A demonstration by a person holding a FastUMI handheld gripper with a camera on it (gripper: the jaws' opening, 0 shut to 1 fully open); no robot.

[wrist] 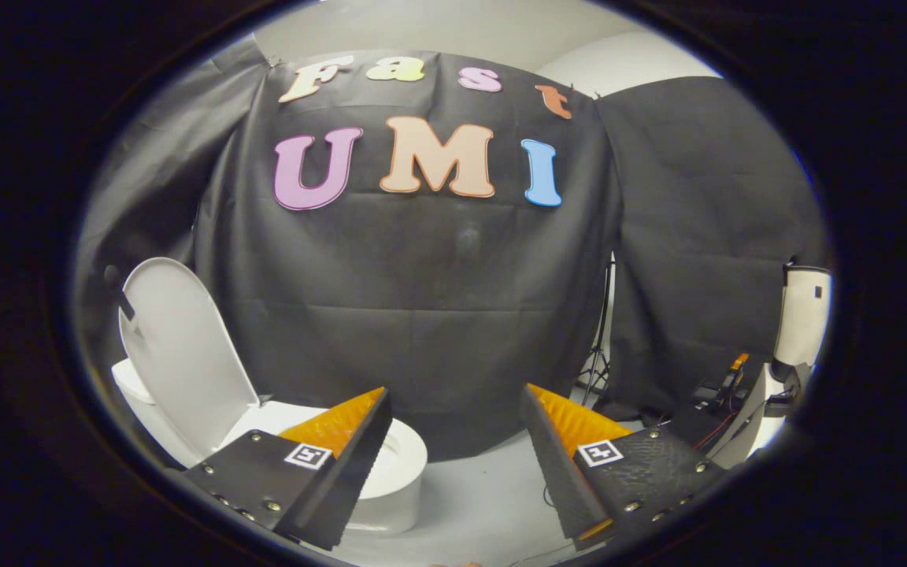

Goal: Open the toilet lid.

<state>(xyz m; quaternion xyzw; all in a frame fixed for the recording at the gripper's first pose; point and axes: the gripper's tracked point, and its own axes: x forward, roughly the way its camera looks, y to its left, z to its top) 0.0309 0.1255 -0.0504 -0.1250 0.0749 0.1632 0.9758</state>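
Toilet lid (186, 358) stands raised, tilted back against the black cloth wall (453, 315), with the seat and bowl of the toilet (402, 465) exposed beneath it. The gripper (453, 425) is clear of the fixture: its fingers are spread wide apart with nothing between them, and the toilet sits partly behind the left finger (339, 472) (the lid rises well beyond it). Floor (485, 504) is pale. A light stand (599, 346) and cabled equipment (725, 390) lie beyond the right finger.
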